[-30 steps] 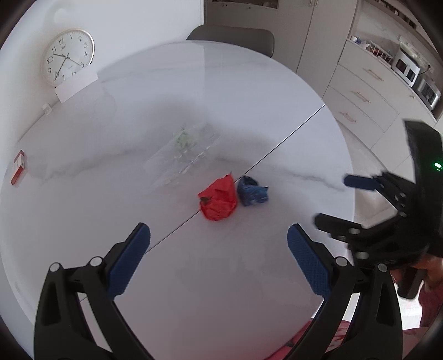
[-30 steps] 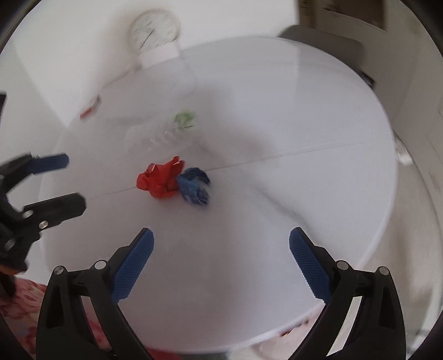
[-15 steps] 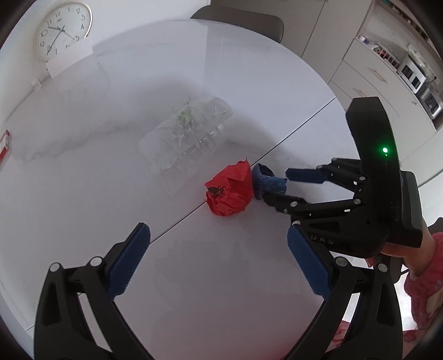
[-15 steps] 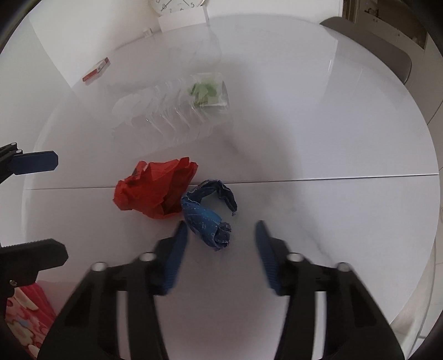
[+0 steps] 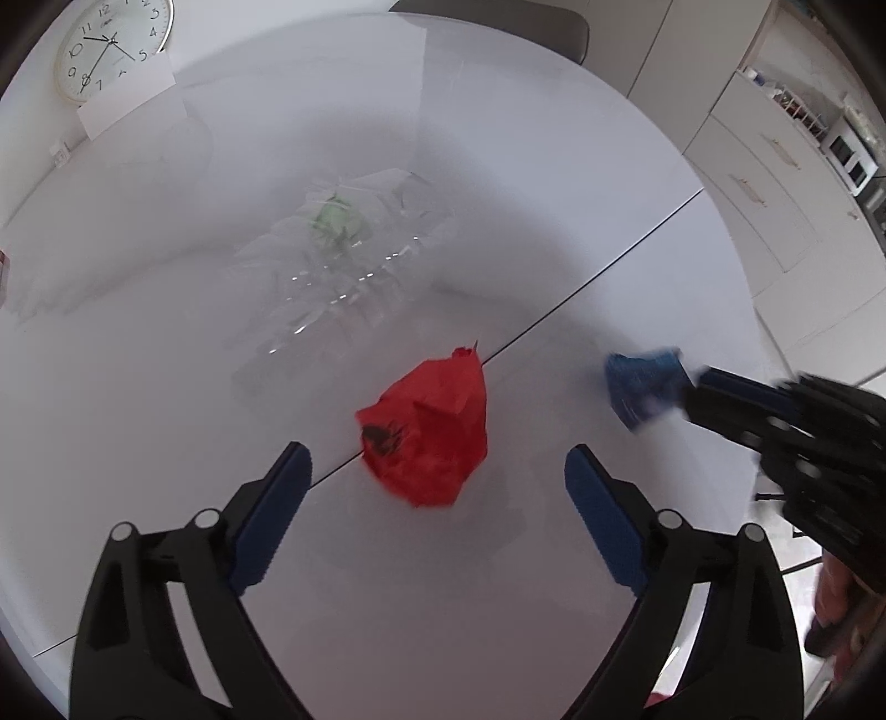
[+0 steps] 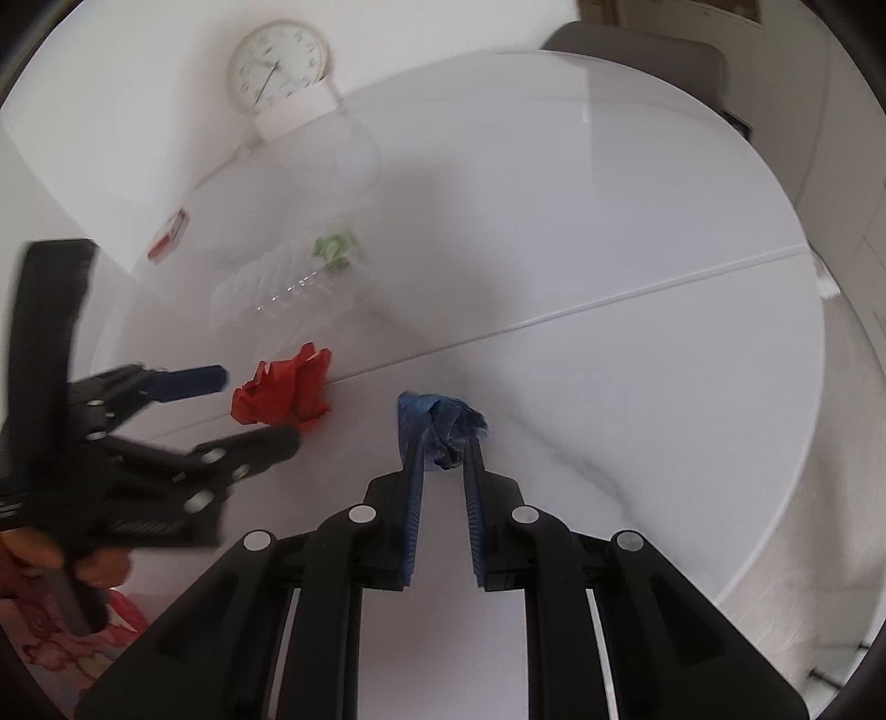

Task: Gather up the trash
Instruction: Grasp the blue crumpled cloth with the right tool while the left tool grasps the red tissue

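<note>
A crumpled red paper point(image 5: 426, 432) lies on the white round table point(image 5: 554, 166), on its centre seam. My left gripper point(image 5: 437, 462) hangs just over it with a finger on either side; the jaws are closing and the pads stay clear of the paper. From the right wrist view the left gripper point(image 6: 252, 410) straddles the red paper point(image 6: 282, 390). My right gripper point(image 6: 440, 443) is closing tight on a crumpled blue wad point(image 6: 443, 423), pads pressing it. That blue wad point(image 5: 645, 382) now sits apart, to the right of the red paper, in the right gripper point(image 5: 692, 387).
A crushed clear plastic package point(image 5: 338, 266) with a green scrap inside lies behind the red paper. A clock point(image 5: 111, 47) leans at the table's far edge, and a small red-and-white box point(image 6: 169, 235) sits near the rim. Cabinets point(image 5: 775, 166) stand beyond the table.
The right gripper came in, closed on the blue wad and pulled it away from the red paper. The left gripper sank toward the red paper and its jaws narrowed slightly.
</note>
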